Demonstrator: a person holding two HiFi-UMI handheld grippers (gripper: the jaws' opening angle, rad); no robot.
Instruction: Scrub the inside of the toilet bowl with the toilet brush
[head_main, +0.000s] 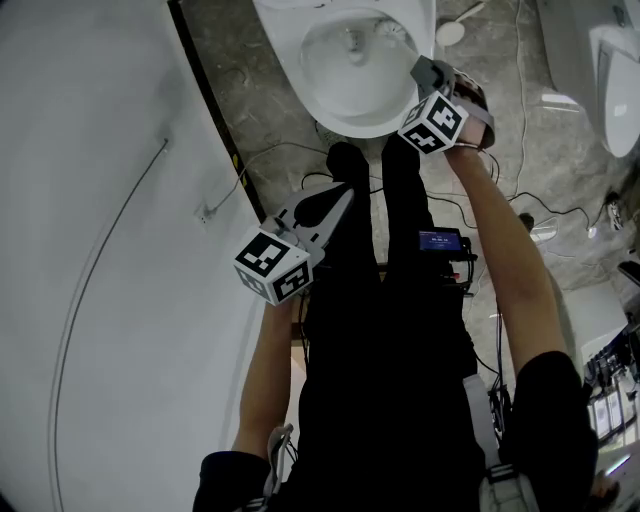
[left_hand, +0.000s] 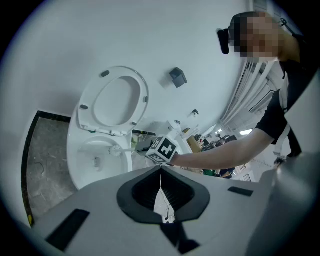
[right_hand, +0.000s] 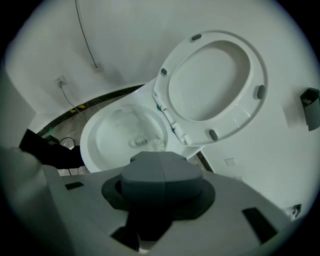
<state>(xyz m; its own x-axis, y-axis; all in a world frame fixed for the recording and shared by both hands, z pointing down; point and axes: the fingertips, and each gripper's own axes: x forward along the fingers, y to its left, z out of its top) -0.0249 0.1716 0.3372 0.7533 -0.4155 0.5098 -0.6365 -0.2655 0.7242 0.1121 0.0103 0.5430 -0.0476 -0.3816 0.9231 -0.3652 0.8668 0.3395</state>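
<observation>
Head view: right gripper (head_main: 425, 72) over right rim of toilet bowl (head_main: 348, 122). Left gripper (head_main: 335, 205) hangs by legs (head_main: 385, 230), well apart from bowl.

Left gripper view: own jaws pressed together, nothing between. Only this view shows handle, running from right gripper to toilet brush (left_hand: 116, 149) head inside bowl. Seat (left_hand: 114, 100) up.

Right gripper view: jaws clamped shut, handle hidden behind them. Bristles (right_hand: 152, 145) peek past tips, just beside drain (right_hand: 137, 142).

Judgement: scrub step in hand. Keep head below rim, circle bowl wall, grip firm against twist.
</observation>
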